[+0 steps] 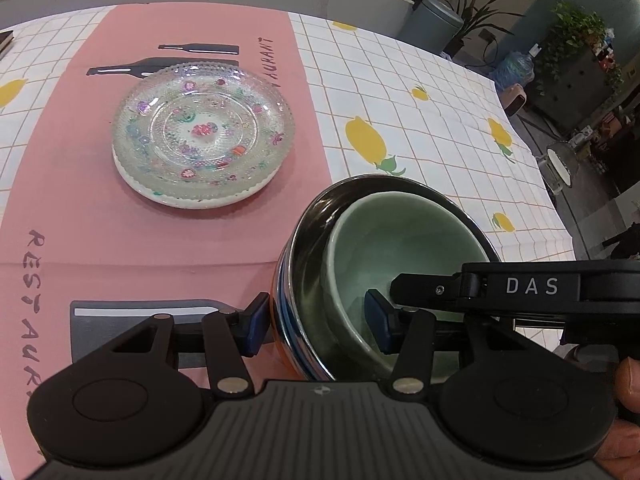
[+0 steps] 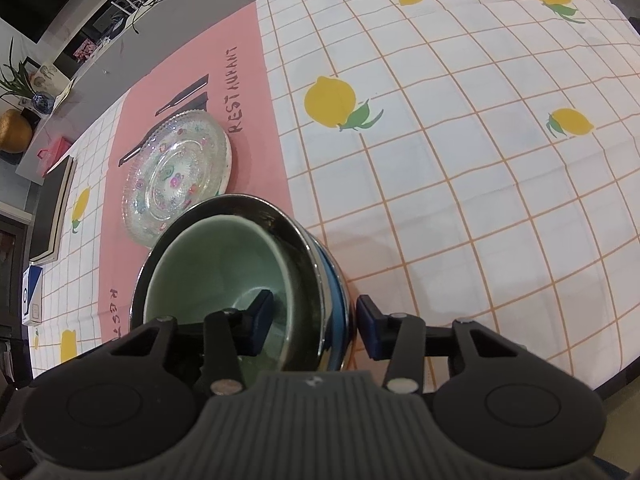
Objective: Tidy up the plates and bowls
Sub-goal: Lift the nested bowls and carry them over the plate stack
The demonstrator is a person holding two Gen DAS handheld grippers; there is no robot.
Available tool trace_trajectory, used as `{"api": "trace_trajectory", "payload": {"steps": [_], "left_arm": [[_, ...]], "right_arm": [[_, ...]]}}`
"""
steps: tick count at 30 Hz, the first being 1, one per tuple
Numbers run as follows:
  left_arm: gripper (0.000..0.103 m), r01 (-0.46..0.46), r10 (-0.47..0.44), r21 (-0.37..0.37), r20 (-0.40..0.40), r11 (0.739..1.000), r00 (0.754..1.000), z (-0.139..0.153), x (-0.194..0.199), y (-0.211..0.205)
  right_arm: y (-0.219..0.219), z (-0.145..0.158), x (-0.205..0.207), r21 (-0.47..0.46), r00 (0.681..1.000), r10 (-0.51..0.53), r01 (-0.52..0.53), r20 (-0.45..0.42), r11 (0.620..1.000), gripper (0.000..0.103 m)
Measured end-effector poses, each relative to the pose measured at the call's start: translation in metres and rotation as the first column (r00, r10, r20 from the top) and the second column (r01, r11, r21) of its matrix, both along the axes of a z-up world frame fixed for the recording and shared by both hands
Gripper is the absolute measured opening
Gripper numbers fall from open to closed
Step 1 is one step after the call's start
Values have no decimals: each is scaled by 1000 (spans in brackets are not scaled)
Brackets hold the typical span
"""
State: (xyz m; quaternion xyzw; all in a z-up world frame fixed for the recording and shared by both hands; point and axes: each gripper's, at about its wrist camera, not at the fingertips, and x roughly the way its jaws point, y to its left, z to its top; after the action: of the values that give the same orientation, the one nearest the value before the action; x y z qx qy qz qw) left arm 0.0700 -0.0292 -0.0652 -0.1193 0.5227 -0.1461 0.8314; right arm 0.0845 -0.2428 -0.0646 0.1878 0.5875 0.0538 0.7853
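Observation:
A pale green bowl (image 1: 400, 232) sits nested in a shiny steel bowl (image 1: 304, 248) with blue and orange bands outside, at the pink placemat's (image 1: 100, 232) right edge. My left gripper (image 1: 318, 324) straddles the near-left walls, one pad outside against the steel bowl, the other inside the green bowl, shut on them. My right gripper (image 2: 314, 324) straddles the opposite side of the green bowl (image 2: 216, 264) and steel bowl (image 2: 320, 264); its outer pad stands slightly off the wall. One of its fingers (image 1: 420, 288) shows reaching into the green bowl. A clear patterned glass plate (image 1: 204, 128) rests on a white plate (image 1: 192, 200).
The lemon-print checked cloth (image 2: 460, 160) covers the table to the right of the bowls. A dark book (image 2: 52, 208) lies at the table's far left edge. A grey bin (image 1: 432, 20) and plants (image 1: 576, 28) stand beyond the table. A thumb (image 1: 630, 380) holds the left gripper's handle.

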Motion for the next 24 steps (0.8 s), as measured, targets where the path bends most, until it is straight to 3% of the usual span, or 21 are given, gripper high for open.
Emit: {"api": "trace_trajectory", "payload": {"steps": [24], "left_arm": [[58, -32, 27, 49, 94, 998, 995, 43, 16, 9]], "right_arm": [[22, 42, 20, -13, 996, -15, 16, 87, 1000, 43]]}}
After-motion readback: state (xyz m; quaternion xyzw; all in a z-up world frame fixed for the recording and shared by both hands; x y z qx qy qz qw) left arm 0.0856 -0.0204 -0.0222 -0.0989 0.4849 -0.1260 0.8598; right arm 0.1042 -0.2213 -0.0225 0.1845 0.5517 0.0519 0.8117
